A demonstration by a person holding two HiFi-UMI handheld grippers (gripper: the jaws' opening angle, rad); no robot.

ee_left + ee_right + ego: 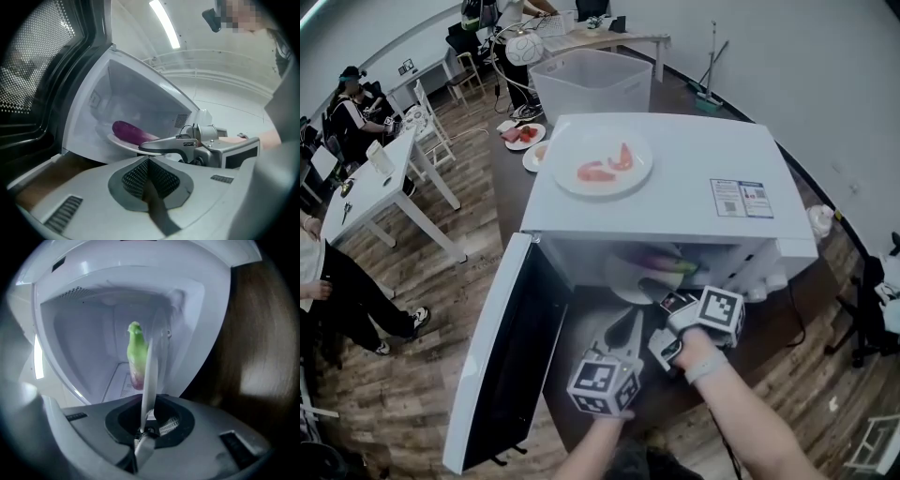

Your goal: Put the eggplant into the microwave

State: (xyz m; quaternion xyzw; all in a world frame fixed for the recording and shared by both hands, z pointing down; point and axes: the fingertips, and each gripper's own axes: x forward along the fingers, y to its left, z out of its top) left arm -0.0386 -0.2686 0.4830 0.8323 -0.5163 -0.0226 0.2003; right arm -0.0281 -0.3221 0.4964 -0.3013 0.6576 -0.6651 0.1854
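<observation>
L gripper (149, 161), jaws together w/ nothing held, hangs just outside the microwave (675, 187) mouth; door (511, 356) swung wide left, cavity roomy. R gripper (145, 418) pinches the plate (151, 366) rim at the opening. Eggplant (136, 359) lies on that plate inside, just past its jaws.

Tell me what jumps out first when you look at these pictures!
The big white microwave stands with its door swung wide open. Inside, a purple eggplant lies on a white plate, and the right gripper pinches that plate's rim. On top of the microwave sits another plate with red food pieces.
</observation>
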